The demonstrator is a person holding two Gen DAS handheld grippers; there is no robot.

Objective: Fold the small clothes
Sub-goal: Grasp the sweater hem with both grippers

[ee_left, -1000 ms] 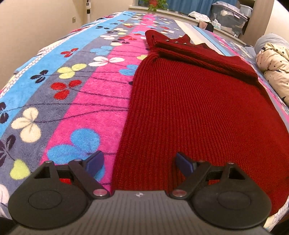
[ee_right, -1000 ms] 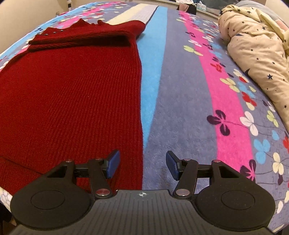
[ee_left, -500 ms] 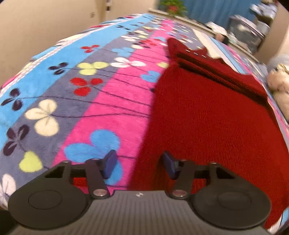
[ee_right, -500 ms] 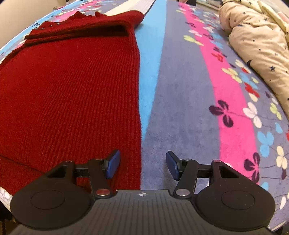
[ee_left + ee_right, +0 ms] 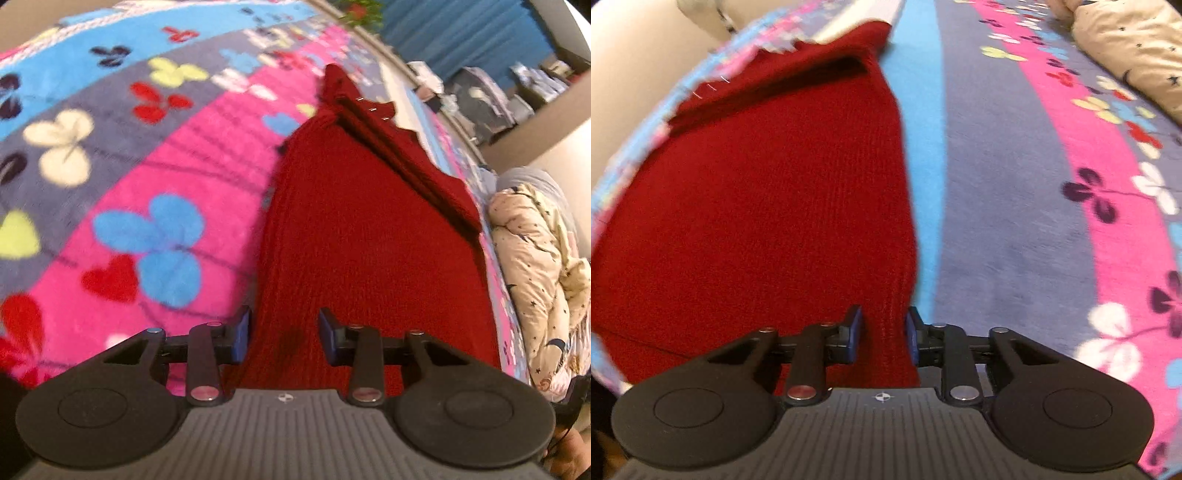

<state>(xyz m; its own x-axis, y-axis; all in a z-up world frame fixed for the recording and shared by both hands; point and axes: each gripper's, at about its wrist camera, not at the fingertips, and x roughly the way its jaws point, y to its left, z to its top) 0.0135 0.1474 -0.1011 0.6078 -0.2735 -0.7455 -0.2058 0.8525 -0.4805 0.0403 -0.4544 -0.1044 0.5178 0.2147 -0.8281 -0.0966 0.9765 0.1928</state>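
A dark red knit sweater (image 5: 362,236) lies flat on the bed, its top part folded down at the far end. In the left wrist view my left gripper (image 5: 284,336) is at the sweater's near left corner. Its jaws are closing, with the sweater's edge and a small crease between the pads, which do not pinch it. In the right wrist view the same sweater (image 5: 768,206) fills the left half. My right gripper (image 5: 882,332) is at its near right corner, jaws closing, and a raised ridge of knit fills the gap between both pads.
A fleece blanket (image 5: 155,184) with pink, blue and grey stripes and flower shapes covers the bed (image 5: 1015,184). A cream star-print duvet (image 5: 535,266) is bunched along the right side, also cream duvet (image 5: 1134,48) at top right. Storage boxes (image 5: 491,107) stand beyond the bed.
Both grippers' jaws have narrowed over the sweater's near corners. The left gripper has rolled and shifted, so the sweater's left edge now lies between its pads. Knit has bunched up between the right pads.
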